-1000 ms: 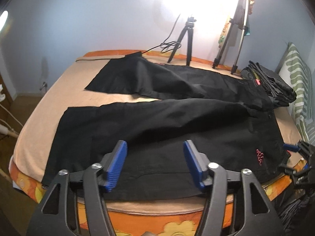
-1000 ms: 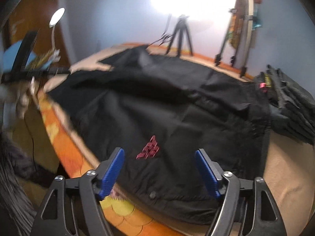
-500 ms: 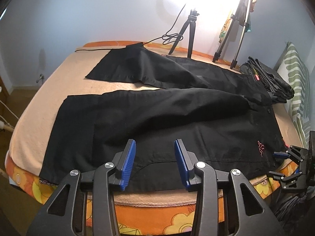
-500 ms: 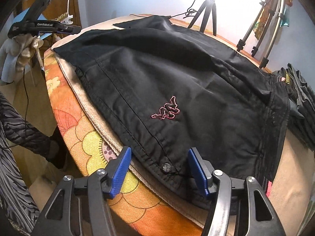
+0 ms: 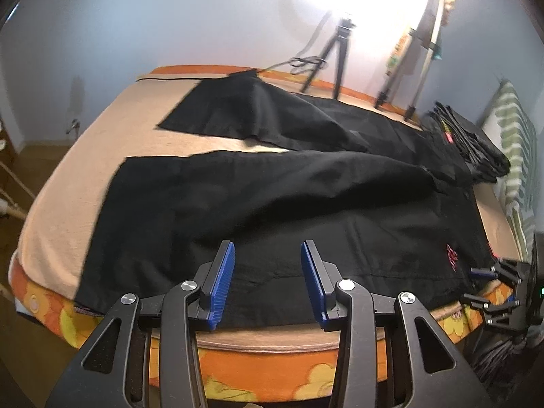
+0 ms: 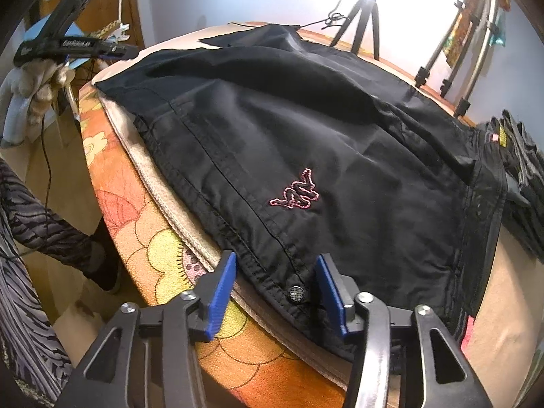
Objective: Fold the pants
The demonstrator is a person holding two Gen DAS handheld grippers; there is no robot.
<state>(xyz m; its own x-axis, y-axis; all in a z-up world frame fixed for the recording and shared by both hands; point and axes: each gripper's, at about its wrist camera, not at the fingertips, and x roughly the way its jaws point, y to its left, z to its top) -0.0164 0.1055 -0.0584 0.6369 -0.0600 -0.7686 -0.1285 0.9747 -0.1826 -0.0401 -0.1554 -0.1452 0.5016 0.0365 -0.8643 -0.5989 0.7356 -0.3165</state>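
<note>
Black pants (image 5: 272, 200) with a pink logo (image 6: 297, 195) lie spread flat on the bed, legs apart toward the left, waistband at the right. My left gripper (image 5: 268, 273) is open and empty, hovering over the near edge of the front leg. My right gripper (image 6: 276, 284) is open at the waist corner, its blue pads either side of the hem and a metal snap button (image 6: 296, 294). The right gripper also shows in the left wrist view (image 5: 489, 284); the left gripper shows in the right wrist view (image 6: 68, 47).
The bed has a beige cover (image 5: 85, 170) and orange flowered mattress edge (image 5: 272, 360). A stack of folded dark clothes (image 5: 469, 142) and a striped pillow (image 5: 516, 156) lie at the right. Tripods (image 5: 336, 57) stand behind under a bright lamp. The person's leg (image 6: 61, 238) stands beside the bed.
My left gripper has opened slightly and drawn nearer the front leg's edge. My right gripper has closed in on the waist corner, the snap button now between its pads.
</note>
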